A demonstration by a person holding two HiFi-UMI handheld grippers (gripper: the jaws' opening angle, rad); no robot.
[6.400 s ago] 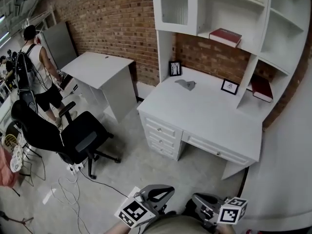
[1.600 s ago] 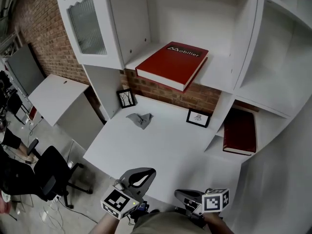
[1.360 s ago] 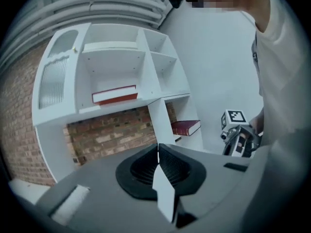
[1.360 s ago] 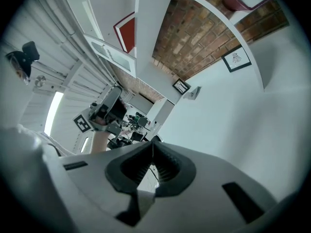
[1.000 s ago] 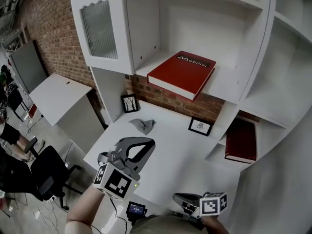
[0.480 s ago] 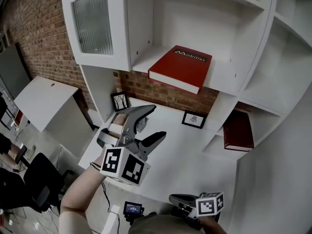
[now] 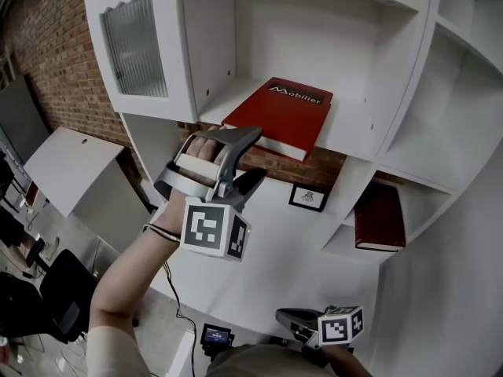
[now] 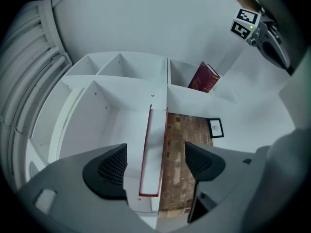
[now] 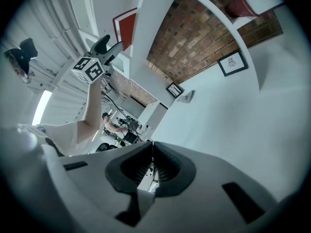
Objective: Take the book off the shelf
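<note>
- Raised left gripper (image 7: 255,155) from bottom of head view to height of red book (image 7: 281,115) on shelf (image 7: 357,138).
- Rolled it, jaws now stacked one above the other.
- Opened jaws wide just now, framing book's edge, no contact.
- Closed in on shelf from across the room.

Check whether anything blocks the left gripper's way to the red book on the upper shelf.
Nothing visible does. The jaws of the left gripper have just been opening; they face the red book lying flat on the shelf, its edge in line with the gap, pads off it.
</note>
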